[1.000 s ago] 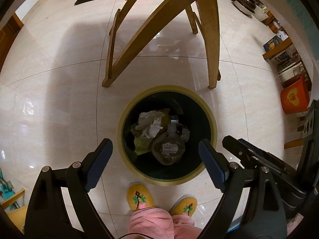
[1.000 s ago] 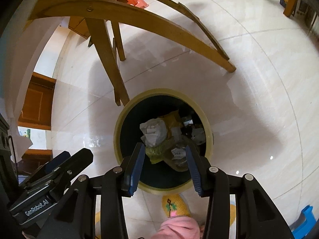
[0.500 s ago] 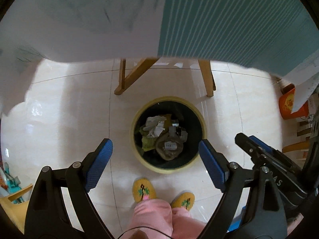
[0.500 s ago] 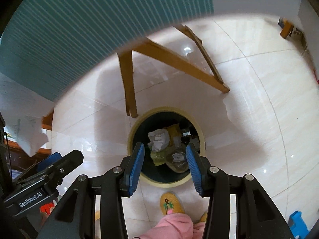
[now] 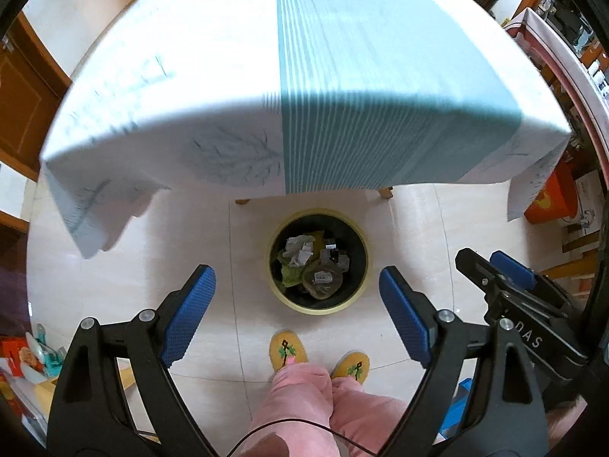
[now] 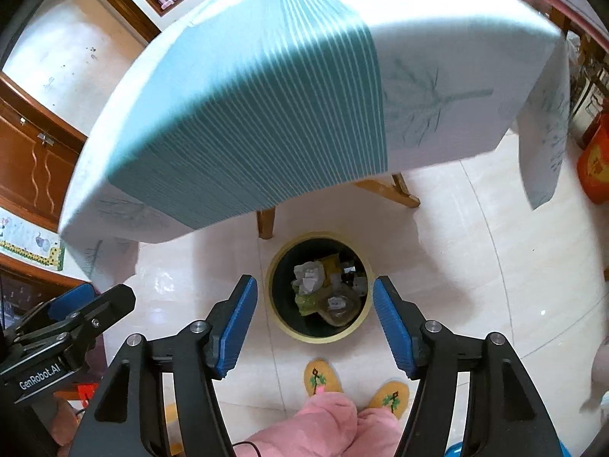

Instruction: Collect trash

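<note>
Left gripper (image 5: 297, 318): jaws spread wide and empty; blue pads frame the bin from high above the floor.

Right gripper (image 6: 315, 323): jaws apart at a moderate width, nothing between them; it hangs above the bin's near rim.

Trash bin (image 5: 276, 297): round, yellow-rimmed, dark inside, standing on the tiled floor at the centre of both wrist views, just in front of the table's edge.

Trash in bin (image 5: 304, 262): crumpled white paper at 11 o'clock of the opening, a green scrap at 8 o'clock, a brownish bag with a label at 6 o'clock. This is the only trash plainly visible.

Table (image 5: 342, 76): covered by a white and teal-striped cloth, filling the 12 o'clock half of each view; the part of its top that shows appears bare, though blur hides fine detail.

Person (image 5: 323, 400): pink trousers and yellow embroidered slippers at 6 o'clock, just short of the bin.

Step in hand: judged to be the interval between a drop and the next pick, since both grippers are empty and held over a bin that already holds refuse.

Next move: likely a search for a remaining piece. None can be identified on the floor or cloth here; clutter at 8 o'clock in the left view is too indistinct to call trash. A wide jaw and a clear approach from above would suit.
</note>
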Demonstrator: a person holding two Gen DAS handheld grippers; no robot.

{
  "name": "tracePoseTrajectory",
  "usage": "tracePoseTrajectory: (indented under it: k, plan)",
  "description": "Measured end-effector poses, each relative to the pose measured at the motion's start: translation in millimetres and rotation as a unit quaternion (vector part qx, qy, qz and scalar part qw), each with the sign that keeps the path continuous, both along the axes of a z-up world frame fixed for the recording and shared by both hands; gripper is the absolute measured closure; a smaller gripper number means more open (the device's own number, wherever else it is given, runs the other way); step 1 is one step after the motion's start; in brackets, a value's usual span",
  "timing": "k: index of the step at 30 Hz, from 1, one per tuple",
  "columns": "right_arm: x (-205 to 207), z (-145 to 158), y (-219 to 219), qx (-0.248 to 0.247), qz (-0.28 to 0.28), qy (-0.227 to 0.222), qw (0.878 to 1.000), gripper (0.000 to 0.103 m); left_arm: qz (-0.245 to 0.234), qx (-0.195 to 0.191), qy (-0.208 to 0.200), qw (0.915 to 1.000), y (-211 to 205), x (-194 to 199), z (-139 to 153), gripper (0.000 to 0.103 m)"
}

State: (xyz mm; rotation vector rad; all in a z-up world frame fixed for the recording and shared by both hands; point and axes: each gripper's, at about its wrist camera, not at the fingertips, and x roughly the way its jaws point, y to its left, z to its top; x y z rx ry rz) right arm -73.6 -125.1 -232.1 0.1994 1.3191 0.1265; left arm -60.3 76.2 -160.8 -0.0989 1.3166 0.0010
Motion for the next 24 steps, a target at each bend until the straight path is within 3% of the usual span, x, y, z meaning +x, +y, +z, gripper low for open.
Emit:
tracePoseTrajectory:
  k: [10, 18, 24]
  plan:
    - [7.7, 112.8, 6.6, 0.005, 0.030, -0.029, 0.999, 0.036, 0.015, 0.000, -0.018, 0.9997, 6.6, -3.8, 91.3, 0.017]
    - [19.1, 194.3, 12.5, 0.003, 0.041, -0.070, 0.997, 0.036, 0.023, -0.006, -0.075, 0.9969, 8.0, 4.4, 165.6, 0.017]
    - [31.6, 244.6, 14.8, 0.000, 0.040, -0.107, 0.993, 0.036, 0.028, -0.003, -0.115, 0.9930, 2.2, 14.1, 205.0, 0.017]
